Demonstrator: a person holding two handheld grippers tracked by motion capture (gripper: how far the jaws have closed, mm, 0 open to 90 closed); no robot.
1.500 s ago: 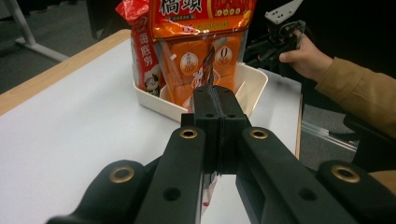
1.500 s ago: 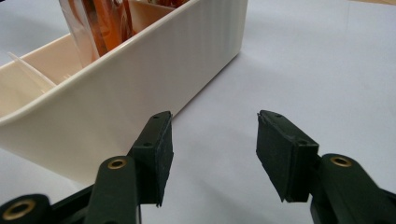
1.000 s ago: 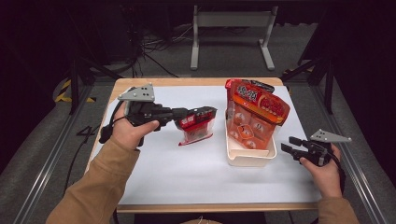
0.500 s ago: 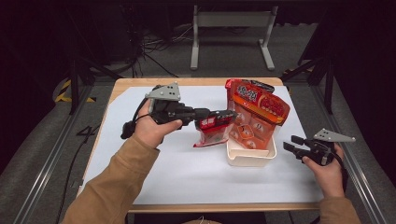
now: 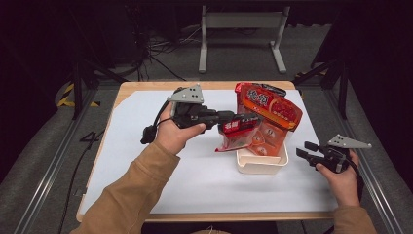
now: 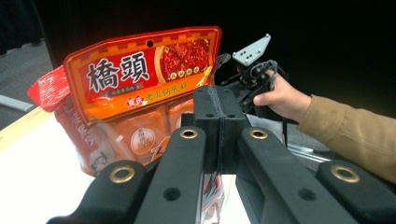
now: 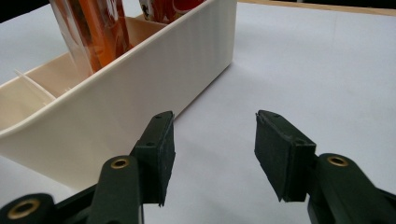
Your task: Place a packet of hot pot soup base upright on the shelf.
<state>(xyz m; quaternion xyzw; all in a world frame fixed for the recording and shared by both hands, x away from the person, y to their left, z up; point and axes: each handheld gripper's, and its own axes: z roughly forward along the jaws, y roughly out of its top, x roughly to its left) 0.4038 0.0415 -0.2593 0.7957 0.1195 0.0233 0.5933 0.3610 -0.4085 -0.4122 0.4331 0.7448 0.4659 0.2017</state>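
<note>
Left gripper at centre of the high view, jaws pressed together on a red packet — held at its top edge, packet hanging just above the left rim of the white bin. In the left gripper view, jaws closed flat against each other at centre of frame, a bit of the packet visible below them. Behind, in the upper left of that view, an orange packet standing upright in the bin, with another red packet at its left edge.

Right gripper at lower right of the high view, resting near the right side of the bin, not touching it. Jaws apart at a medium width, nothing between them — white table cover visible through the gap in the right gripper view. Bin wall just beside the left jaw there, in the upper left of the frame, with orange packets standing inside.
</note>
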